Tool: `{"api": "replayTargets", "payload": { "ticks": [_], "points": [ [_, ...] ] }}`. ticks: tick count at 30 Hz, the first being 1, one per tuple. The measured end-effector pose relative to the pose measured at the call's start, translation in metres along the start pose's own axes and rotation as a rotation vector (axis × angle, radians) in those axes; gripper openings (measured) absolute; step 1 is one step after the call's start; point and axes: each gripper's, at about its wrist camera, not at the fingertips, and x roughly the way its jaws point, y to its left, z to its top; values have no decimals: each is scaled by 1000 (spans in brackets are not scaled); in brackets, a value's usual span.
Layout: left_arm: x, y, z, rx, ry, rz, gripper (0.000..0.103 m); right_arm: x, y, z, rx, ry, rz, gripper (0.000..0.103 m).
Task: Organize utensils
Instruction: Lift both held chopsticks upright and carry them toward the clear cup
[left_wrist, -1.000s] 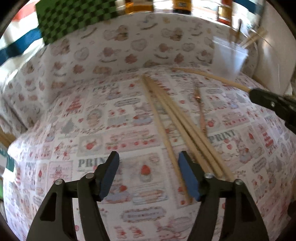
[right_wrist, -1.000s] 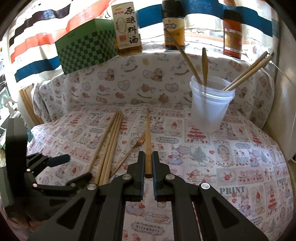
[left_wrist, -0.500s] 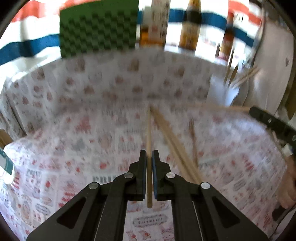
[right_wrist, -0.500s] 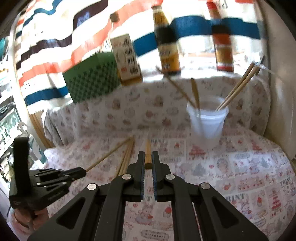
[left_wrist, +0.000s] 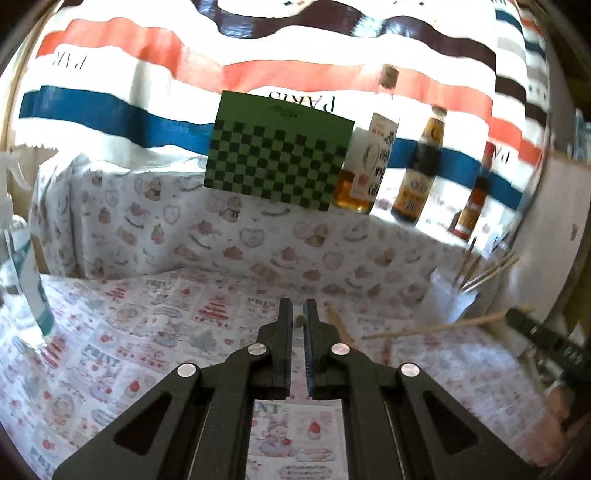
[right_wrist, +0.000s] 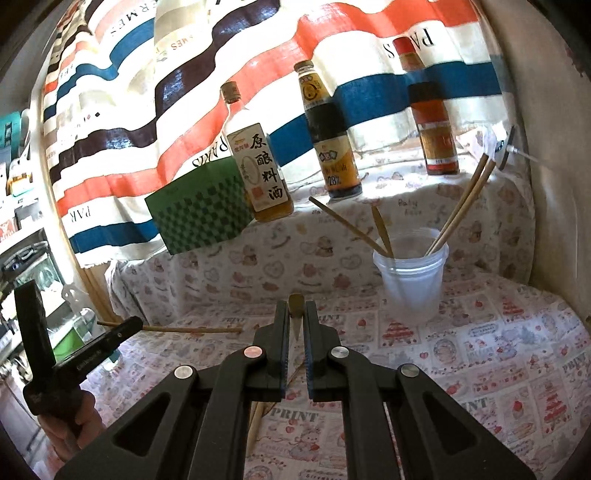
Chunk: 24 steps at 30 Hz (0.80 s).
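My left gripper (left_wrist: 298, 314) is shut on a wooden chopstick (left_wrist: 297, 320), seen end-on between its jaws and lifted off the table. From the right wrist view that gripper (right_wrist: 129, 325) holds the chopstick (right_wrist: 192, 329) level at the left. My right gripper (right_wrist: 295, 314) is shut on another chopstick (right_wrist: 295, 312), raised and pointing toward the clear plastic cup (right_wrist: 412, 278). The cup holds several chopsticks and a wooden utensil. In the left wrist view the right gripper (left_wrist: 517, 317) holds its chopstick (left_wrist: 436, 326) near the cup (left_wrist: 452, 299). More chopsticks (right_wrist: 264, 410) lie on the cloth below.
A patterned cloth (right_wrist: 498, 354) covers the table and the raised ledge behind. On the ledge stand a green checkered box (right_wrist: 199, 214) and three sauce bottles (right_wrist: 332, 140). A spray bottle (left_wrist: 22, 266) stands at the far left. A white wall (right_wrist: 554, 184) bounds the right side.
My left gripper closed on a chopstick and lifted it off the table. My right gripper rose with its chopstick toward the cup. Both views now tilt up toward the ledge.
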Motion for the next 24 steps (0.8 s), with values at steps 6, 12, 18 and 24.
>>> {"api": "replayTargets", "payload": {
  "ticks": [6,12,18,24],
  "points": [
    [-1,-8,3,25,-34,17,4,0,1,1,-21,18,-3,8],
    [-4,-34,27,54,-28,21,4,-14,2,9,-48,-47,-43,8],
    [-4,-56,58,80,-34,55,4,-30,3,28,-121,-45,-133,8],
    [-10,-91,88,106,-65,-19,4,-46,-2,60,-143,-47,-129,8]
  ]
}}
